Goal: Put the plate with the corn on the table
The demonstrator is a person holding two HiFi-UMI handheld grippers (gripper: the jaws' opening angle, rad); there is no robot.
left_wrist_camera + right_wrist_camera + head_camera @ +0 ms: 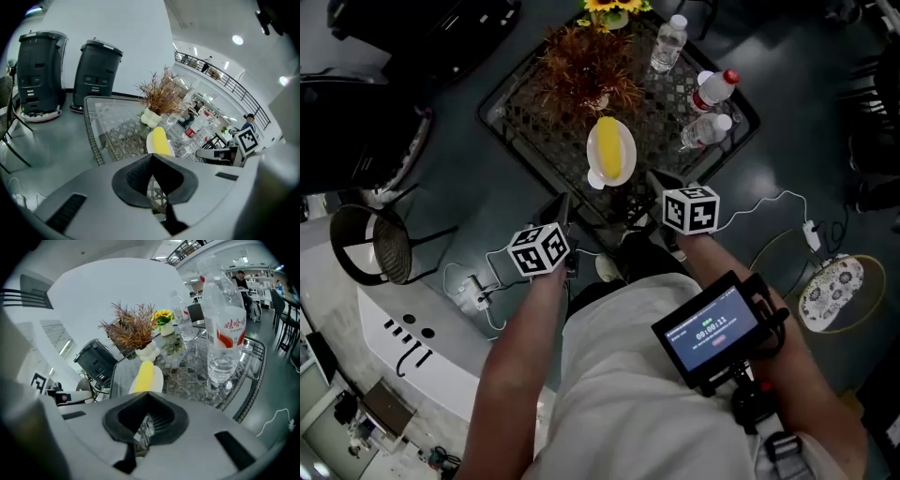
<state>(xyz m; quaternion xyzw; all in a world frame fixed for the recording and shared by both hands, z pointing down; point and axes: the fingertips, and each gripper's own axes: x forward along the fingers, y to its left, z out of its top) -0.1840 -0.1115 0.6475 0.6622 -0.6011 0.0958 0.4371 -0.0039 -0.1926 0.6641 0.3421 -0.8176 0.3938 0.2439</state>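
The white oval plate [629, 156] with the yellow corn cob [609, 150] sits flat on the dark wicker-and-glass table [661, 112], towards its near corner, so by my reading the placing itself is done. What remains is getting away cleanly.

Your left gripper [152, 156] has its jaws closed tip to tip with nothing between them; only table weave shows through the gap behind the pads. Your right gripper [149, 394] is the same, pinched together and empty. Both hang just short of the table's near edge, apart from the plate.

To finish well, draw each hand straight back towards yourself, not sideways. The clear plastic water bottle with the white cap [706, 131] stands near the plate on your right (light, and likely to tip at a nudge).

Only the head view gives the full layout: the plate between the dried brown plant [586, 70] and the bottles. It does not show how the jaws stand; the gripper views do. The right gripper view shows a labelled bottle [225, 333] looming close on its right. The left gripper view alone shows two dark upright machines [40, 70] on the floor beyond the table.
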